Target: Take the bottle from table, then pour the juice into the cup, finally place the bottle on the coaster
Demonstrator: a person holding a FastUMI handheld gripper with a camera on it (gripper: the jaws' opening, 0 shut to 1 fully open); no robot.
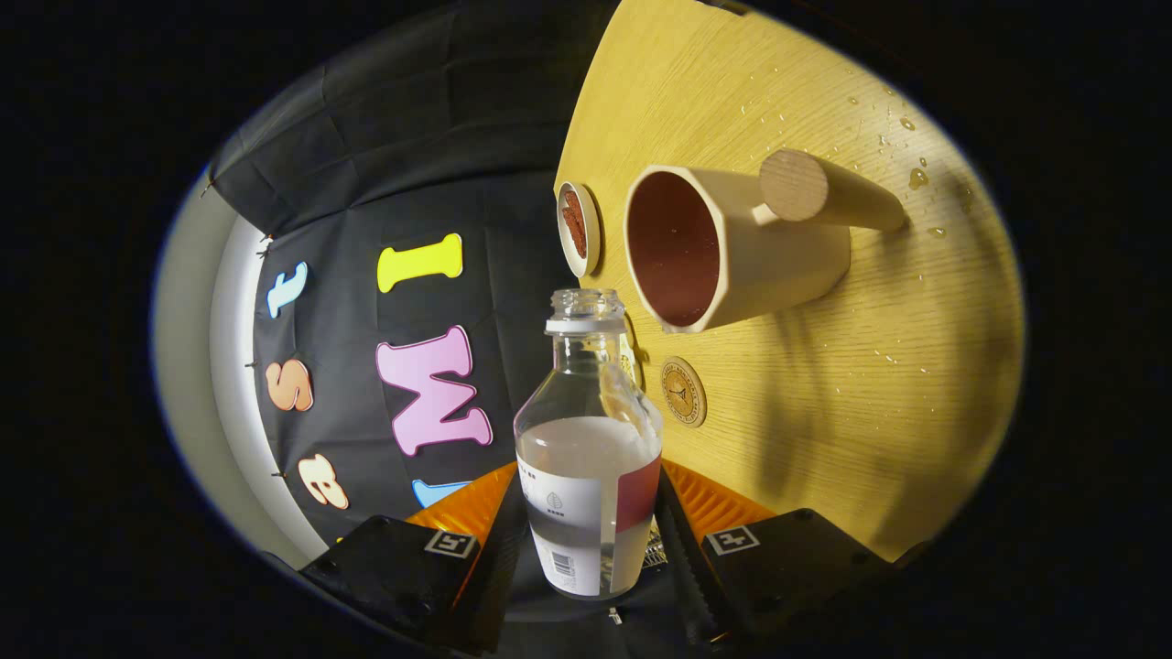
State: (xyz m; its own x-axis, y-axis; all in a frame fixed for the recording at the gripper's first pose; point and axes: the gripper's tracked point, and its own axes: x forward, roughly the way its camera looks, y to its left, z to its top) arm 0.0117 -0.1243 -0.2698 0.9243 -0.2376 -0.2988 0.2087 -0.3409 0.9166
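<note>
A clear, uncapped bottle (589,458) with a white and red label is held between my fingers, and my gripper (591,526) is shut on its lower body. Clear liquid fills about half of it. The view is rolled, so the wooden table (870,366) stands up beside the bottle. A cream cup (732,247) with a dark red inside and a wooden peg handle stands on the table, just beyond and to the side of the bottle's mouth. A round wooden coaster (683,391) lies on the table close to the bottle's shoulder.
A small white dish (579,227) with something reddish-brown in it sits near the table's edge, beyond the cup. Drops of liquid (917,176) are scattered on the table past the cup's handle. The booth's black cloth wall is on the other side of the bottle.
</note>
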